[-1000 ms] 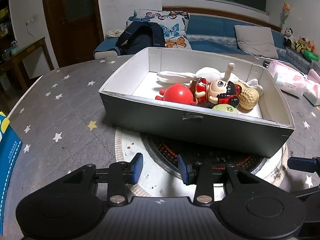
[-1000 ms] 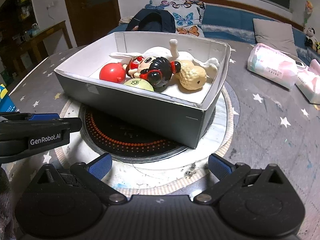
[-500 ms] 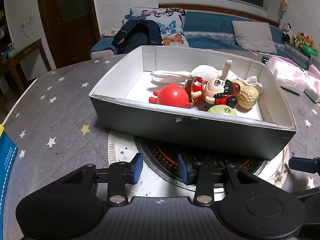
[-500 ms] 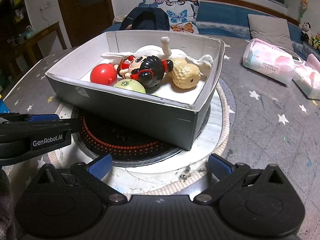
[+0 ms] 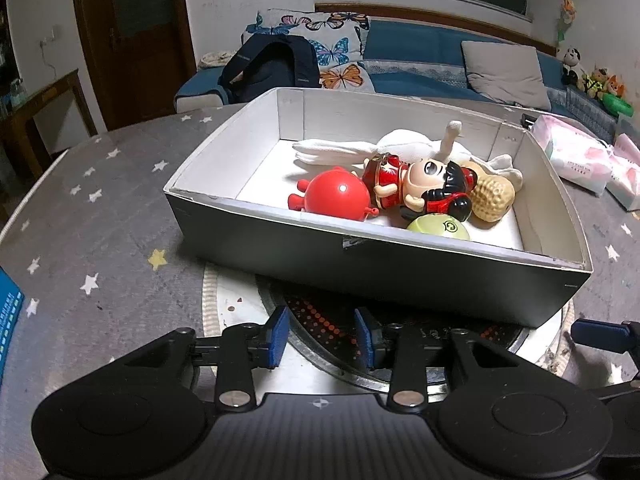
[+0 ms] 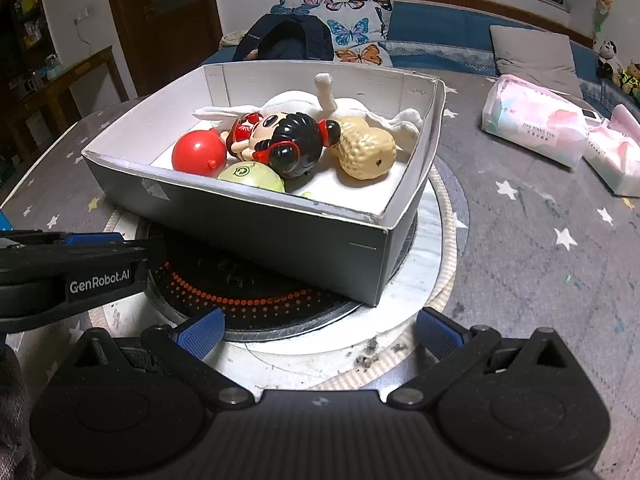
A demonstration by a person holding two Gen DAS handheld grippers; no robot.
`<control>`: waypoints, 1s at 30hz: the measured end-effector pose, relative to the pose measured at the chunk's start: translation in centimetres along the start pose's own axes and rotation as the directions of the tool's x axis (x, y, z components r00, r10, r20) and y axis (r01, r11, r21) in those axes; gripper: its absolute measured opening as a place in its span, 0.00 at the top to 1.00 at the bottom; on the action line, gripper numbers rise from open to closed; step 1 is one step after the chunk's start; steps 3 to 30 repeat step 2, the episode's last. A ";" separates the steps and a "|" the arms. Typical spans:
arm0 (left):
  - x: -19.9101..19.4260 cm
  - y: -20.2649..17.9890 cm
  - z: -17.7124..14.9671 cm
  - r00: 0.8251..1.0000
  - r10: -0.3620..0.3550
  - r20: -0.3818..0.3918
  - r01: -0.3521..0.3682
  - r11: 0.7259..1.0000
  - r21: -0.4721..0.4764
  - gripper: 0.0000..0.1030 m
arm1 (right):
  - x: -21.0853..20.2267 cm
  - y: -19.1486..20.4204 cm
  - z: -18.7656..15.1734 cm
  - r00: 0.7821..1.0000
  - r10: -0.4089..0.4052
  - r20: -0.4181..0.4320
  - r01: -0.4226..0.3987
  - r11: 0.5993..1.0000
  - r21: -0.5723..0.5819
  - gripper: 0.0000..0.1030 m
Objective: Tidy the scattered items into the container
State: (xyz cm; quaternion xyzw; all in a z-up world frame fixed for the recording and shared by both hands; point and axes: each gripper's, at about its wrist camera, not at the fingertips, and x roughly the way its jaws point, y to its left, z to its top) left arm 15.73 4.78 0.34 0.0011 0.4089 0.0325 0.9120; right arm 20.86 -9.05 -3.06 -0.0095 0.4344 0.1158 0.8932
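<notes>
A grey box with a white inside (image 5: 360, 264) (image 6: 256, 224) stands on a round black plate. In it lie a red round toy (image 5: 334, 196) (image 6: 199, 156), a doll in red with black hair (image 5: 416, 186) (image 6: 288, 142), a pale green ball (image 5: 438, 229) (image 6: 250, 174), a tan peanut toy (image 5: 490, 198) (image 6: 366, 152) and a white plush (image 5: 384, 146) (image 6: 332, 104). My left gripper (image 5: 322, 334) is narrowly open and empty, just in front of the box. My right gripper (image 6: 320, 328) is wide open and empty, in front of the box's right corner.
The box sits on a round table with a grey star-print cloth (image 5: 92, 240) (image 6: 540, 248). Pink tissue packs (image 6: 536, 120) (image 5: 576, 156) lie at the right. A blue box edge (image 5: 10, 312) shows at far left. A sofa with cushions and a dark backpack (image 5: 268, 66) stands behind.
Both grippers have shifted slightly, so the box sits a little differently in both views. Neither gripper's opening has changed. The toys in the box have not moved.
</notes>
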 end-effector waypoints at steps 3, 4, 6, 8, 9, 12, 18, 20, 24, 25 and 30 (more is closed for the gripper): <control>-0.1 0.0 0.0 1.000 0.002 0.002 -0.002 1.000 -0.001 0.63 | 0.0 0.0 0.0 1.000 0.002 0.001 -0.002 1.000 -0.001 0.00; -0.1 0.0 0.0 1.000 0.002 0.002 -0.002 1.000 -0.001 0.63 | 0.0 0.0 0.0 1.000 0.002 0.001 -0.002 1.000 -0.001 0.00; -0.1 0.0 0.0 1.000 0.002 0.002 -0.002 1.000 -0.001 0.63 | 0.0 0.0 0.0 1.000 0.002 0.001 -0.002 1.000 -0.001 0.00; -0.1 0.0 0.0 1.000 0.002 0.002 -0.002 1.000 -0.001 0.63 | 0.0 0.0 0.0 1.000 0.002 0.001 -0.002 1.000 -0.001 0.00; -0.1 0.0 0.0 1.000 0.002 0.002 -0.002 1.000 -0.001 0.63 | 0.0 0.0 0.0 1.000 0.002 0.001 -0.002 1.000 -0.001 0.00; -0.1 0.0 0.0 1.000 0.002 0.002 -0.002 1.000 -0.001 0.63 | 0.0 0.0 0.0 1.000 0.002 0.001 -0.002 1.000 -0.001 0.00; -0.1 0.0 0.0 1.000 0.002 0.002 -0.002 1.000 -0.001 0.63 | 0.0 0.0 0.0 1.000 0.002 0.001 -0.002 1.000 -0.001 0.00; -0.1 0.0 0.0 1.000 0.002 0.002 -0.002 1.000 -0.001 0.63 | 0.0 0.0 0.0 1.000 0.002 0.001 -0.002 1.000 -0.001 0.00; -0.1 0.0 0.0 1.000 0.002 0.002 -0.002 1.000 -0.001 0.63 | 0.0 0.0 0.0 1.000 0.002 0.001 -0.002 1.000 -0.001 0.00; -0.1 0.0 0.0 1.000 0.002 0.002 -0.002 1.000 -0.001 0.63 | 0.0 0.0 0.0 1.000 0.002 0.001 -0.002 1.000 -0.001 0.00; -0.1 0.0 0.0 1.000 0.002 0.002 -0.002 1.000 -0.001 0.63 | 0.0 0.0 0.0 1.000 0.002 0.001 -0.002 1.000 -0.001 0.00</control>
